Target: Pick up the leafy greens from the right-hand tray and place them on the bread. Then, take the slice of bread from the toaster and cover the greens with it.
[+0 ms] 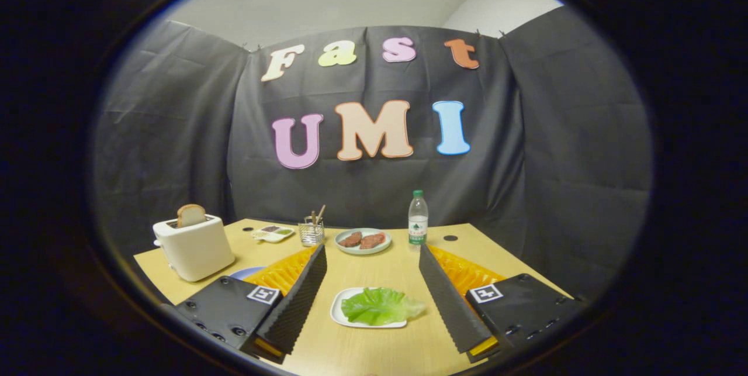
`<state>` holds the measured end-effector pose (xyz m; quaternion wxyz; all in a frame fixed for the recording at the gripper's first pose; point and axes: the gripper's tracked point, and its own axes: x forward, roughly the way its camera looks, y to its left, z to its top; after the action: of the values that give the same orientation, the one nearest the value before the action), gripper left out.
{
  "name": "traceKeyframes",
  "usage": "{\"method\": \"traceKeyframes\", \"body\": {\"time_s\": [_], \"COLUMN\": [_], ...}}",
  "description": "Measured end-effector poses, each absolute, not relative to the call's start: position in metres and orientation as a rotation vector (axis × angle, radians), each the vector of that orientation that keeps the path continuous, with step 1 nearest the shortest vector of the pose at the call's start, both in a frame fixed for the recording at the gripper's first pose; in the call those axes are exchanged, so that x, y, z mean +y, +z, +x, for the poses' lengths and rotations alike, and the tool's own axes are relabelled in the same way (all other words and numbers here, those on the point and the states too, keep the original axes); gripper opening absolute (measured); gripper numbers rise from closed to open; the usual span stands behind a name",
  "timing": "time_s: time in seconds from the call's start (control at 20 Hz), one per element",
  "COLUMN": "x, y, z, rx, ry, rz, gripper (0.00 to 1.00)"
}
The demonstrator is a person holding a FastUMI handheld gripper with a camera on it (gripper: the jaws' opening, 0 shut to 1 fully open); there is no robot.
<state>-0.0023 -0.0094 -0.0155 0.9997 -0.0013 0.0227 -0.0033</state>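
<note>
hand-held gripper [372, 268] level, fingers spread wide around leafy greens [380, 306] on tray [339, 313]

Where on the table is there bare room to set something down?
Bare table lies between the greens tray and the meat plate, inside the open tool. Another patch sits right of the bottle. The back strip from toaster to bottle is crowded.

Greens [380, 306] on tray [339, 316] between claw [371, 285] fingers; toaster [194, 247] far left.
</note>
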Motion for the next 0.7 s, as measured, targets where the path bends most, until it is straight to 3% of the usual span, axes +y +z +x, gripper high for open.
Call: {"method": "traceKeyframes", "body": {"time_s": [0.7], "x": [-0.0161], "y": [-0.0231], "z": [-0.0014], "rx": [0.068], "ry": [-0.016], "rz": [0.008], "gripper": [1.00]}}
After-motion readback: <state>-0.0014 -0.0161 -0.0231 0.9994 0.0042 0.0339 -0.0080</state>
